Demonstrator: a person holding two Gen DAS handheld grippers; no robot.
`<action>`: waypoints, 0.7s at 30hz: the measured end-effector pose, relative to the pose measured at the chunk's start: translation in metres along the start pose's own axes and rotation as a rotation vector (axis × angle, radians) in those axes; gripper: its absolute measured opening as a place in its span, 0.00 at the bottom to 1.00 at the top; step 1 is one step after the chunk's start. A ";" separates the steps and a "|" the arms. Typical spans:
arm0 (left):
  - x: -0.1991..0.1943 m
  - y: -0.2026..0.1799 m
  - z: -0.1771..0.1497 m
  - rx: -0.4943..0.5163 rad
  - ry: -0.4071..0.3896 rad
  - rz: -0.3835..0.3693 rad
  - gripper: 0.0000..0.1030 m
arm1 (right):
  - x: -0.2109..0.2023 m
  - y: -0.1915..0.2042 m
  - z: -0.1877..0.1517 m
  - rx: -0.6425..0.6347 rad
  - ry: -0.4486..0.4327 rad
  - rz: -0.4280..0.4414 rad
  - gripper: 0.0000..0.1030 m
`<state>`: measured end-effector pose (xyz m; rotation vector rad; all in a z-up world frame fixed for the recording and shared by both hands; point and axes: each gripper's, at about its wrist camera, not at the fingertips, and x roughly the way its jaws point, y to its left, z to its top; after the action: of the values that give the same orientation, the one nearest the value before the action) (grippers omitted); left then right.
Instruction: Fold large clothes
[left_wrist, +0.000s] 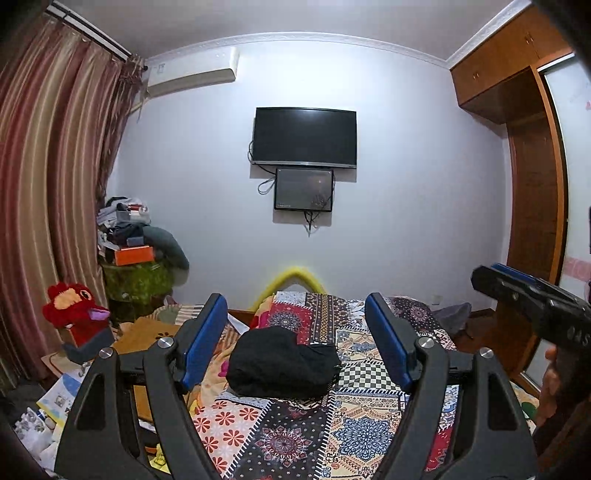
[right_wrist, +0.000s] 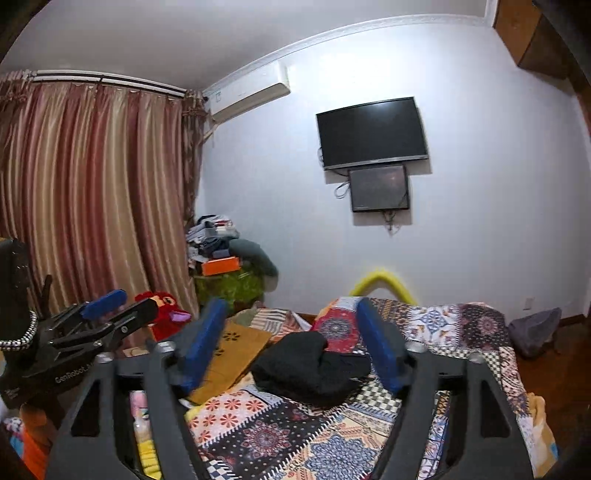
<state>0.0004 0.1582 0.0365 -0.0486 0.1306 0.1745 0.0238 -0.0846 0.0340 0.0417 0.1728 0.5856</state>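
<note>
Both grippers (left_wrist: 295, 332) (right_wrist: 291, 339) gape empty — black garment (left_wrist: 282, 363) folded beyond.

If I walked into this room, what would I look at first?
Probably the bright patchwork bedspread right in front, with a black bundle of clothing lying in its middle. Then the dark television high on the white wall, with a smaller screen just under it. Off to the left, a red stuffed toy sits near the striped curtain.
</note>
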 end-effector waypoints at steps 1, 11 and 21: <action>-0.001 -0.001 0.000 -0.004 -0.002 0.003 0.78 | 0.000 0.001 -0.001 -0.001 -0.007 -0.016 0.81; -0.010 -0.001 -0.011 -0.026 0.002 0.035 0.97 | 0.006 -0.004 0.001 0.023 0.012 -0.058 0.92; -0.010 -0.005 -0.018 -0.018 0.007 0.034 1.00 | 0.006 -0.005 -0.007 0.011 0.029 -0.056 0.92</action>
<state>-0.0109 0.1504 0.0205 -0.0646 0.1373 0.2092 0.0308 -0.0856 0.0259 0.0387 0.2049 0.5298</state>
